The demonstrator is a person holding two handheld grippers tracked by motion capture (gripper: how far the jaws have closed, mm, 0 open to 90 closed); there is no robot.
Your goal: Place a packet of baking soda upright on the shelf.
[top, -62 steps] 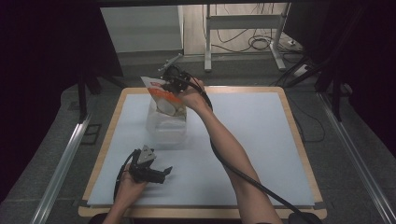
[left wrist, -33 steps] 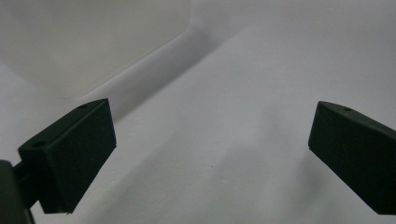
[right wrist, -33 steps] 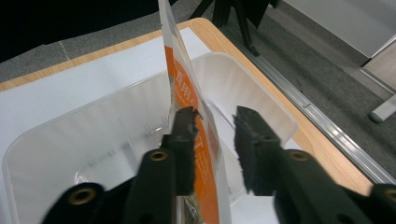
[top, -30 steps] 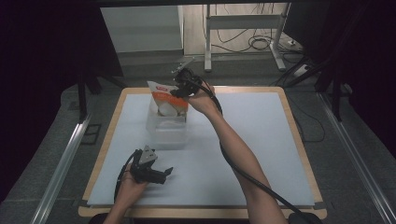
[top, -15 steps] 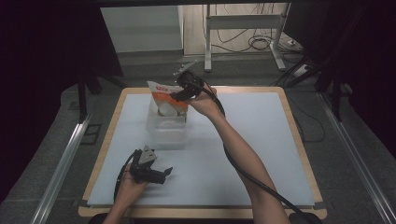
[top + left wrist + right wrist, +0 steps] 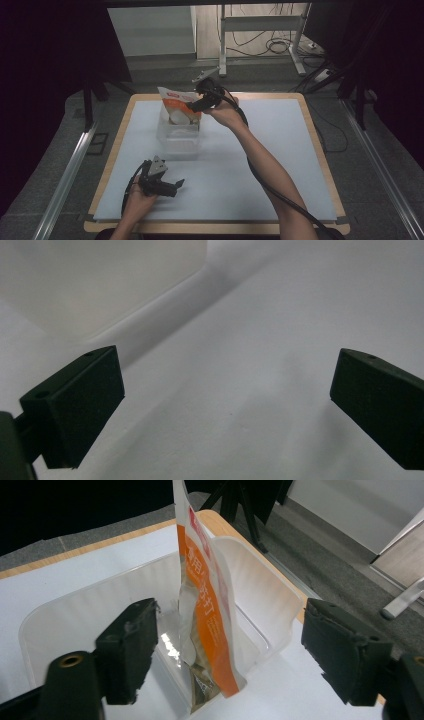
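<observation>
Black jaws of the right gripper have just been opening and now stand apart on either side of the orange-and-white pouch, which stands on edge in the clear plastic bin, no pad pressing on it. Unsupported, it could tip against a wall or catch a jaw as that outstretched hand withdraws. Near the front edge of the white table, the left gripper rests low, jaws wide and empty.
</observation>
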